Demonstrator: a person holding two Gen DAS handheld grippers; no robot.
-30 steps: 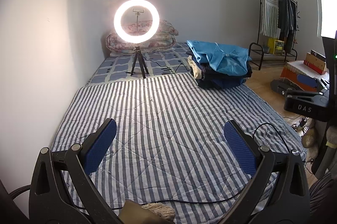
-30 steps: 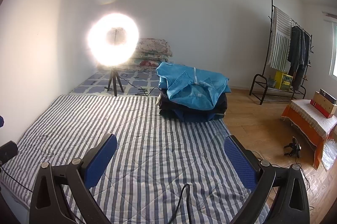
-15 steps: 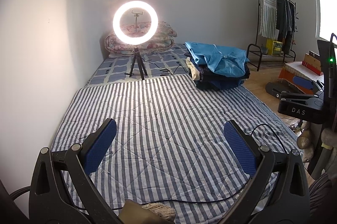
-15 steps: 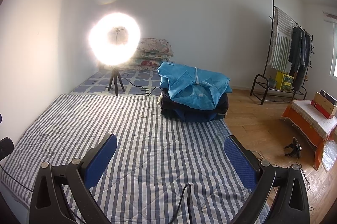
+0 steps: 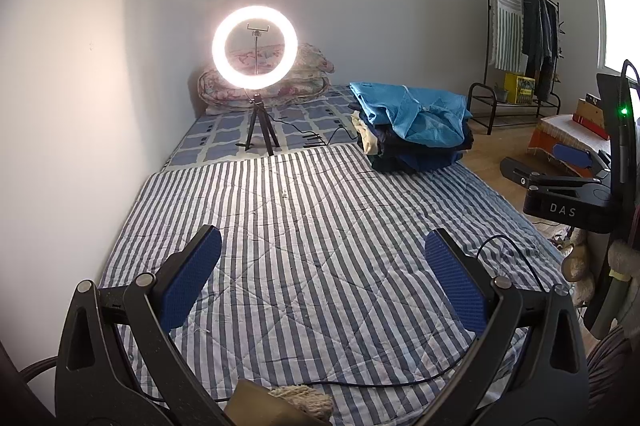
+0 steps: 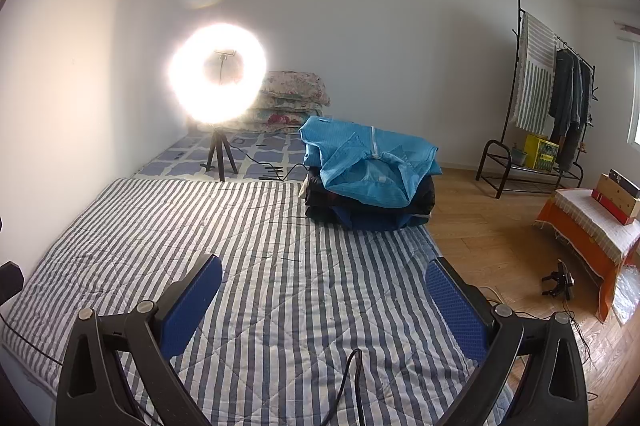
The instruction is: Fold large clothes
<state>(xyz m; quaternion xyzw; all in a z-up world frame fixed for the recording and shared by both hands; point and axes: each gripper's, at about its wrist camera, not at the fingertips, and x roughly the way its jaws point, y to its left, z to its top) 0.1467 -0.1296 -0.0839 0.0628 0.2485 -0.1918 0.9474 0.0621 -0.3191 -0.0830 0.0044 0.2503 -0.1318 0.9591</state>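
both cameras have drifted only a little since a second ago: from the left wrist the clothes pile sits slightly further left in view and the other gripper's black body has come further into the right edge; from the right wrist the pile is almost where it was

from the left wrist, the left gripper hangs over the striped quilt with its blue pads spread wide and nothing between them. the stack of clothes lies ahead and off to the right, at the far right side of the quilt, well apart from the fingers. a blue garment drapes the top, darker ones beneath. the ring light stands behind on its tripod. the right gripper shows at the right edge

from the right wrist, the right gripper is likewise splayed and empty. the pile lies nearly straight ahead, slightly right, its long side running across the view; a white zip line runs down the blue top piece

i'd judge the right hand the nearer one. whether that stack is folded already or waiting, its loose top doesn't settle
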